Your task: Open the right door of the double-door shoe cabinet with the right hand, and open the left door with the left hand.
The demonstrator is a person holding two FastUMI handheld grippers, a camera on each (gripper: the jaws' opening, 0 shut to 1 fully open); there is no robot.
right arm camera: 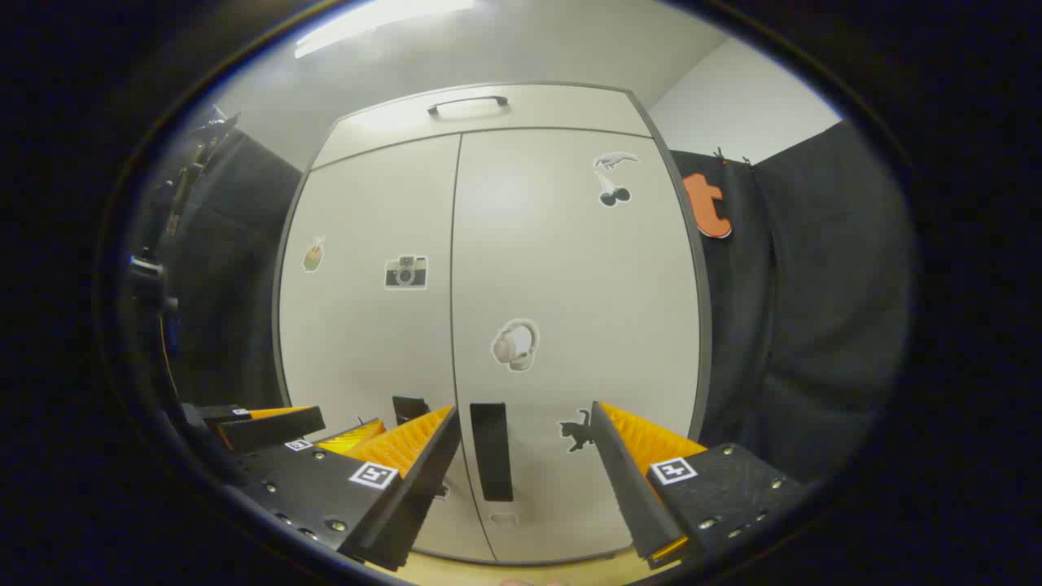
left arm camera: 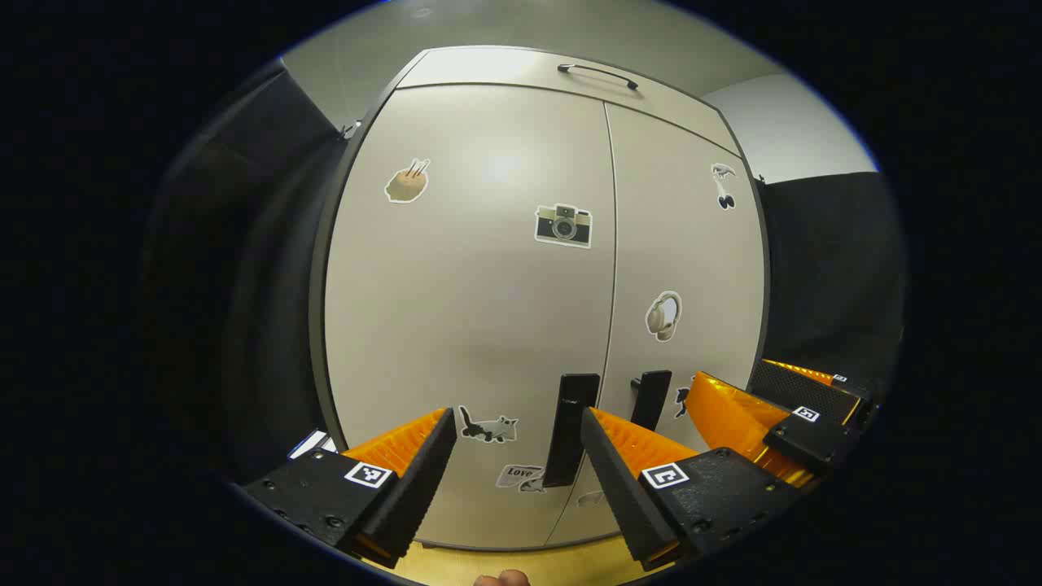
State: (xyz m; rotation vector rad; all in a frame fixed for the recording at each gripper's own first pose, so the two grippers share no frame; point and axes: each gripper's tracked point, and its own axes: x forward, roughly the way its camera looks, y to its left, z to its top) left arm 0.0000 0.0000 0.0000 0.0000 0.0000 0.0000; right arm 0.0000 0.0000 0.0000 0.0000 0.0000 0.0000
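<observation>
Facing the shoe cabinet squarely, both grippers are hanging just short of its closed front, each lined up with its own door, which looks like the stance for a pull on each side. The left gripper is spread wide, nothing between its fingers, and the left door handle is standing in the gap nearer its right finger, apart from both. The right gripper is likewise spread and empty, with the right door handle showing between its fingers, closer to the left one, not yet touched. Counting: two doors, the left door and the right door, both shut; two dark upright handles beside the centre seam; one drawer handle on the top panel. Several stickers are dotting the doors.
</observation>
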